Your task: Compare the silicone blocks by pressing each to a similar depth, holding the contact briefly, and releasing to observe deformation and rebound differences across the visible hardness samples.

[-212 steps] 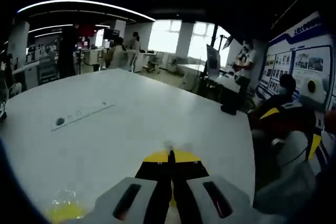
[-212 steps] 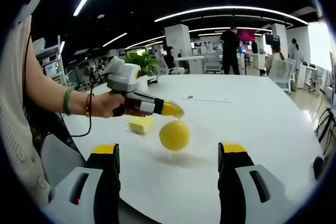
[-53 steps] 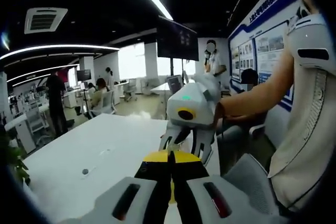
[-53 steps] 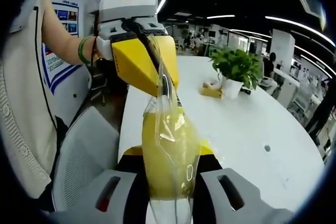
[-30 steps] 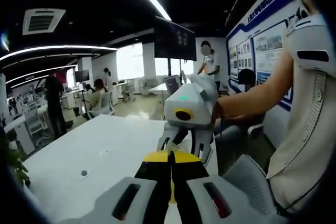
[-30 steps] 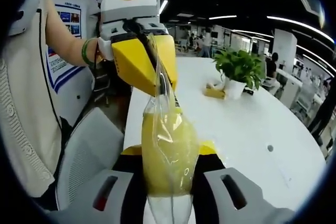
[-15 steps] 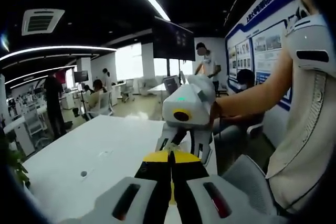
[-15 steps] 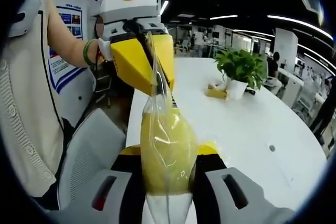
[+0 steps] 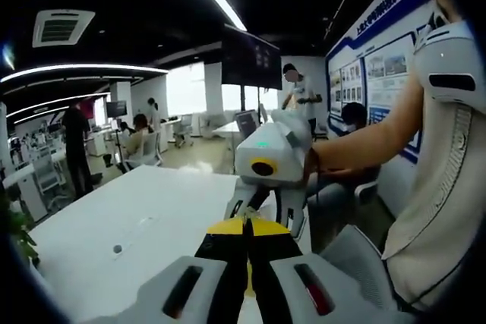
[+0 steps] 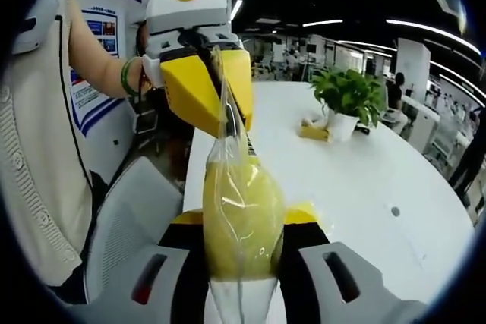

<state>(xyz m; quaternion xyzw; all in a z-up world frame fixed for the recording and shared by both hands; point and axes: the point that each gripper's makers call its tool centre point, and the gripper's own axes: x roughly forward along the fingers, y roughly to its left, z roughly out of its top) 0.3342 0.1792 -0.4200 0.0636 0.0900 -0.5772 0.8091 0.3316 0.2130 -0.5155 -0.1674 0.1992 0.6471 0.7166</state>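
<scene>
A clear plastic bag (image 10: 241, 187) with a soft yellow silicone block inside hangs in the air between the two grippers. In the right gripper view my right gripper (image 10: 243, 225) is shut on the bagged block, which bulges between the jaws. Above it, the left gripper (image 10: 239, 128) with its yellow jaws pinches the bag's top edge. In the left gripper view my left gripper (image 9: 245, 227) has its jaws pressed together, and the right gripper (image 9: 262, 206) faces it from just beyond, held by a person's hand.
A long white table (image 10: 357, 180) runs behind the bag, with a potted plant (image 10: 345, 96) and another yellow block (image 10: 313, 133) beside it. A white mesh chair (image 10: 125, 218) stands at the table's near end. People stand and sit in the room beyond.
Seven seconds ago the bagged block lay on the table and my right gripper was open; now both grippers hold it in the air. Over the last second hardly anything has moved.
</scene>
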